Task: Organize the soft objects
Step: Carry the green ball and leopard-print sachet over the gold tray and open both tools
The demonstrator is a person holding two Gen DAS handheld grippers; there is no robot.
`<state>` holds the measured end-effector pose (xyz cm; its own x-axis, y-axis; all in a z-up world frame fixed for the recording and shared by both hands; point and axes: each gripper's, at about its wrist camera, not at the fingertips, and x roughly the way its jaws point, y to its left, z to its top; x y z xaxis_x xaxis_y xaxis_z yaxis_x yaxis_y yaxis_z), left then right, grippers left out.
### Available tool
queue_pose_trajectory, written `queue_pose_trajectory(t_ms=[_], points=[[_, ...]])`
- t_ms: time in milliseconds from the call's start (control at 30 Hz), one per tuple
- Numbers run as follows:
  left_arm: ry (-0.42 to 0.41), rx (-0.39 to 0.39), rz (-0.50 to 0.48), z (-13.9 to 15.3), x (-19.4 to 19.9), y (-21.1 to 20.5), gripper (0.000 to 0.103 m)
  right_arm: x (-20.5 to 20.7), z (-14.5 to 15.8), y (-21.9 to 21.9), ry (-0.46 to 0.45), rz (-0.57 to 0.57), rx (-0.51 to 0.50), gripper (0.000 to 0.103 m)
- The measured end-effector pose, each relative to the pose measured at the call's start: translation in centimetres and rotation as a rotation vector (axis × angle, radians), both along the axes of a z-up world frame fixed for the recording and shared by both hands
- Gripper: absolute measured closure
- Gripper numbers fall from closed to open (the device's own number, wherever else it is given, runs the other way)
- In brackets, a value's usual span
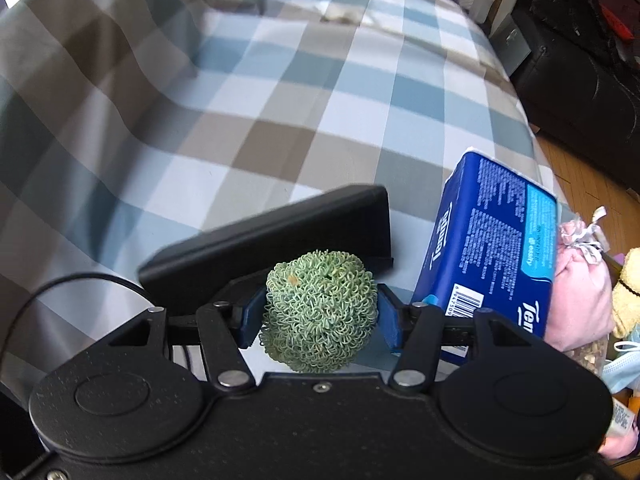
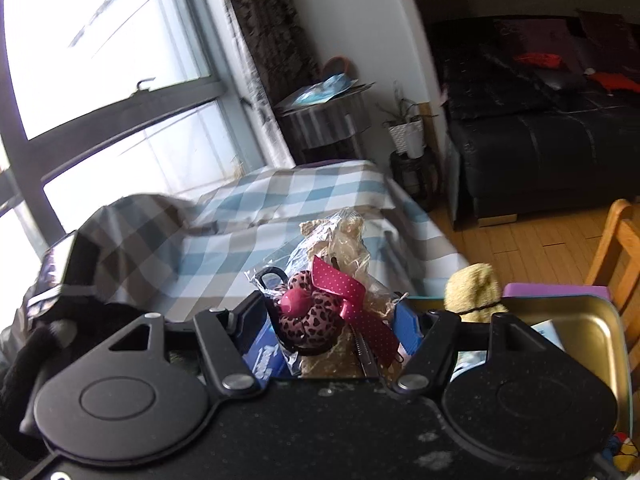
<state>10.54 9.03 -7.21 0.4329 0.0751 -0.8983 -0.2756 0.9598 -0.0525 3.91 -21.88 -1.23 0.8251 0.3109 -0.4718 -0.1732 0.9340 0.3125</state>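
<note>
Left wrist view shows the left gripper [image 1: 320, 312] with its blue pads pressed against a green curly scrubber ball [image 1: 320, 312], held above the checked bedcover [image 1: 240, 100] beside a blue tissue pack [image 1: 492, 256]. The right gripper [image 2: 340, 320] appears to pinch a cellophane gift bundle with a spotted ribbon [image 2: 332, 304] near the gold tin [image 2: 580, 328]. The springy ball could squirt out if the squeeze slackens; the crinkly wrap may slide free
</note>
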Motion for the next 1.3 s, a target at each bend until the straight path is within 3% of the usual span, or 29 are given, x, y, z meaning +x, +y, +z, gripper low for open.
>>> queue_pose_trajectory(t_ms=[100,300,567,967,1133,1300], points=[[-0.057,0.039,-0.031,2.0,-0.7,-0.3,0.049,-0.2,0.6,-1.7,-0.020,-0.103,0.019,0.036],[-0.128,0.025,-0.133,5.0,-1.1,-2.4,0.049,-0.9,1.8,-4.6,-0.054,-0.311,-0.008,0.036],[-0.138,-0.030,-0.313,6.1,-0.9,-7.7,0.049,-0.7,1.8,-7.4,-0.010,-0.504,-0.032,0.036],[-0.080,-0.093,-0.532,4.9,-1.4,-15.6,0.048,0.3,-0.4,-9.8,0.073,-0.577,0.009,0.036],[-0.055,-0.067,-0.577,3.8,-1.7,-17.3,0.047,0.4,-0.8,-10.4,0.089,-0.600,0.016,0.036],[-0.050,-0.021,-0.590,2.5,-1.8,-18.2,0.037,0.2,-1.1,-10.9,0.099,-0.618,0.026,0.036]])
